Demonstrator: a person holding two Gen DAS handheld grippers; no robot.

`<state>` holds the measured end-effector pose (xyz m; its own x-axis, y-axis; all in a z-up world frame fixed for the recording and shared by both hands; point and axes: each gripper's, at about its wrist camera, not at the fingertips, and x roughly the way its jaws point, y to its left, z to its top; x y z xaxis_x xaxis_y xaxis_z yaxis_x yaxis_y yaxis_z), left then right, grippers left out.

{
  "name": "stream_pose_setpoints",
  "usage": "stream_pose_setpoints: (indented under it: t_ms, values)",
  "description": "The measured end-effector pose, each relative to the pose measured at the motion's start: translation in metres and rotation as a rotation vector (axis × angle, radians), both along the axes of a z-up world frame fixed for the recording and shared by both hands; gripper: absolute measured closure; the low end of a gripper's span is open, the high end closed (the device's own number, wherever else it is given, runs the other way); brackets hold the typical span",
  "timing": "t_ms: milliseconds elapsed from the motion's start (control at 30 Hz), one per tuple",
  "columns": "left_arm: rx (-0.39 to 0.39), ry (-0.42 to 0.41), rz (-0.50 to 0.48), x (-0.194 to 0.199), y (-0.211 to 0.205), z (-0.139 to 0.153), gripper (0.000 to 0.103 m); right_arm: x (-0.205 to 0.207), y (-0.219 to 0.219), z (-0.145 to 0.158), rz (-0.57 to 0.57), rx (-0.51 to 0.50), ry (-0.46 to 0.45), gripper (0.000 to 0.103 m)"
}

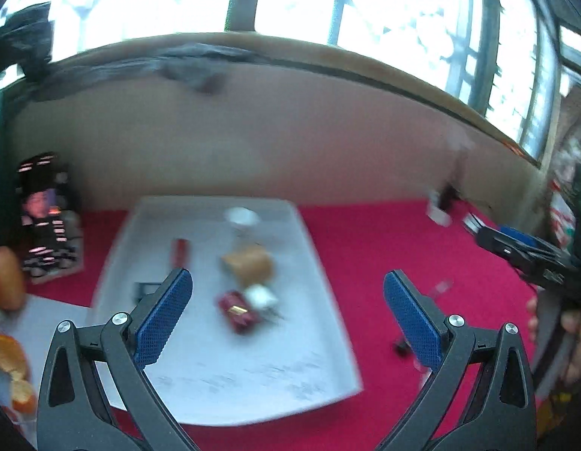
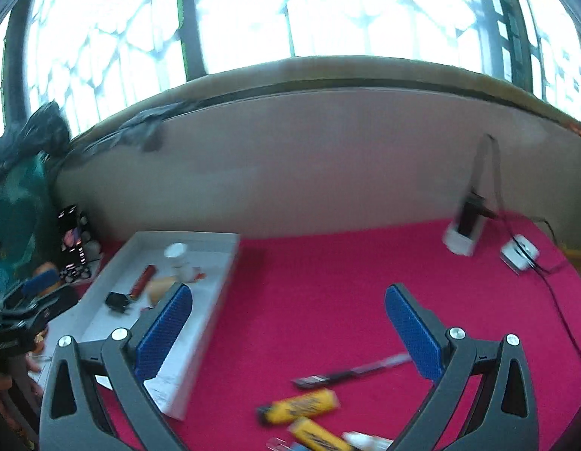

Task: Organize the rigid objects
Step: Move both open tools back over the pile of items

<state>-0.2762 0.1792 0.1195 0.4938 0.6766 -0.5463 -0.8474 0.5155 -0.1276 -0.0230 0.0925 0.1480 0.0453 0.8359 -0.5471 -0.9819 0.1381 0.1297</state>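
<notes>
Desk, red cloth (image 2: 328, 282); blurred frames.

1. My left hand-held gripper (image 1: 288, 306): released, jaws wide apart, nothing between them, poised over the white tray (image 1: 222, 387).
2. My right hand-held gripper (image 2: 288, 321): released, jaws wide, empty, over bare cloth.
3. White tray, toward the desk's left side. Contents: red cylinder (image 1: 180, 250), small black box (image 1: 145, 289), tan block (image 1: 249, 263), dark red wrapped item with gold label (image 1: 237, 310) touching a small white piece (image 1: 261, 297), white cap (image 1: 242, 215) near the tray's far edge.
4. On the cloth at the desk's near edge, right of the tray: black pen (image 2: 350, 372), two yellow tubes (image 2: 299, 406) just beside each other, white-tipped item (image 2: 365, 439).
5. Far right corner: white stand holding a dark device (image 2: 463, 233), white plug (image 2: 520, 252) with black cable.
</notes>
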Motion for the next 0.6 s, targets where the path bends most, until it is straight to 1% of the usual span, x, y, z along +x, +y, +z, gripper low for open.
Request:
stream_pose_setpoints:
  t_ms: [67,133,200,233,267,333,400,467,500,533,567,600]
  values:
    - [-0.01,0.029,-0.072,0.019,-0.01,-0.007,0.0,0.016,-0.01,-0.012,-0.013,-0.034,-0.012,0.0]
    - [-0.052,0.066,-0.175,0.042,-0.023,-0.021,0.0,0.027,-0.019,-0.03,0.001,-0.084,-0.03,0.001]
    - [-0.095,0.099,-0.254,0.06,-0.033,-0.036,0.0,0.035,-0.026,-0.046,0.011,-0.121,-0.051,0.01]
    - [-0.113,0.117,-0.295,0.069,-0.04,-0.044,0.0,0.039,-0.03,-0.054,0.011,-0.143,-0.062,0.021]
    - [-0.128,0.132,-0.33,0.077,-0.046,-0.052,0.0,0.044,-0.033,-0.061,0.016,-0.162,-0.064,0.029]
    - [-0.148,0.172,-0.385,0.093,-0.058,-0.068,0.0,0.052,-0.039,-0.074,0.047,-0.185,-0.052,0.034]
    - [-0.165,0.197,-0.431,0.105,-0.067,-0.081,0.0,0.055,-0.043,-0.085,0.102,-0.209,-0.049,0.035]
    - [-0.189,0.212,-0.462,0.115,-0.072,-0.091,0.009,0.056,-0.049,-0.09,0.135,-0.218,-0.062,0.042]
    - [-0.204,0.22,-0.472,0.119,-0.073,-0.096,0.024,0.057,-0.052,-0.094,0.148,-0.225,-0.067,0.045]
    - [-0.22,0.23,-0.477,0.124,-0.073,-0.1,0.035,0.06,-0.052,-0.097,0.152,-0.23,-0.065,0.056]
    - [-0.237,0.236,-0.478,0.128,-0.072,-0.103,0.035,0.061,-0.052,-0.101,0.158,-0.238,-0.06,0.06]
    - [-0.244,0.236,-0.478,0.131,-0.073,-0.105,0.035,0.062,-0.053,-0.103,0.164,-0.236,-0.054,0.06]
